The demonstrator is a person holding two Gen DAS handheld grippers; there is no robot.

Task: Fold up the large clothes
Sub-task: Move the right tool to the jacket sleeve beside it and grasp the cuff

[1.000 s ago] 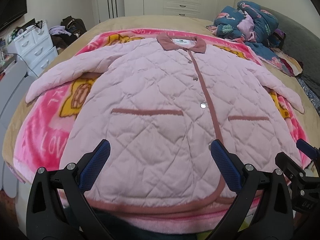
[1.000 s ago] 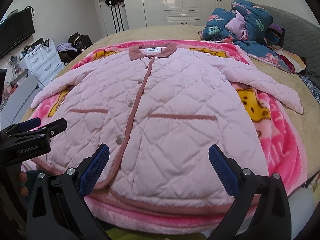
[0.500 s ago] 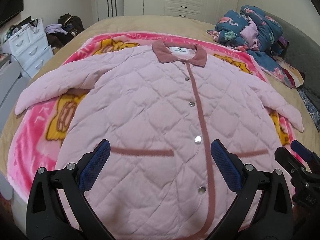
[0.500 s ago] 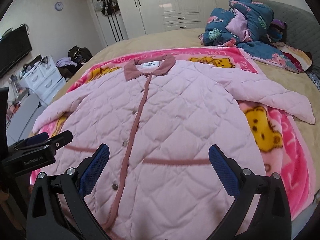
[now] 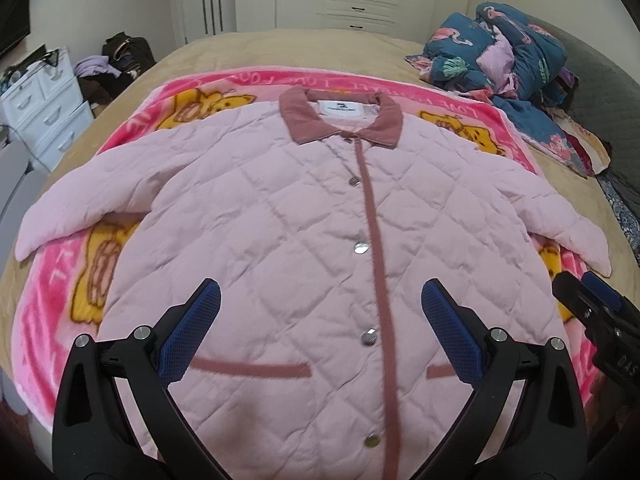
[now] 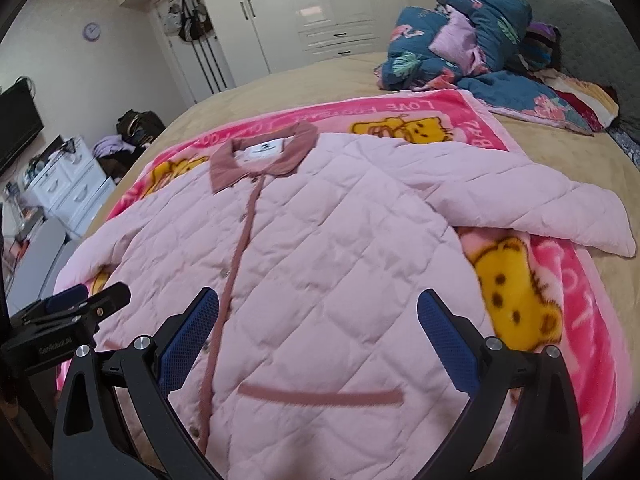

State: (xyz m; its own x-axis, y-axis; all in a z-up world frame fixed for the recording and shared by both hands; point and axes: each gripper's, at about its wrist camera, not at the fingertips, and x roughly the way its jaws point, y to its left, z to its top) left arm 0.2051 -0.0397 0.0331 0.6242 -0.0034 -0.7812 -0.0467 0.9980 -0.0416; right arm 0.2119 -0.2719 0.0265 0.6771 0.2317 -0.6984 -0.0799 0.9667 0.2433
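Here, both my left gripper (image 5: pixel 320 312) and right gripper (image 6: pixel 318 316) hang over the pink quilted jacket (image 5: pixel 304 240) with jaws wide, holding nothing. It lies buttoned, sleeves spread, on a pink blanket (image 6: pixel 580 300) across the bed (image 5: pixel 280 46).

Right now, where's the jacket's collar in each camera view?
Left wrist: collar sits upper centre, just right of the middle.
Right wrist: collar sits upper left of centre.
Shared landmark: the blue quilt pile lies on the bed, to the collar's upper right in both views.
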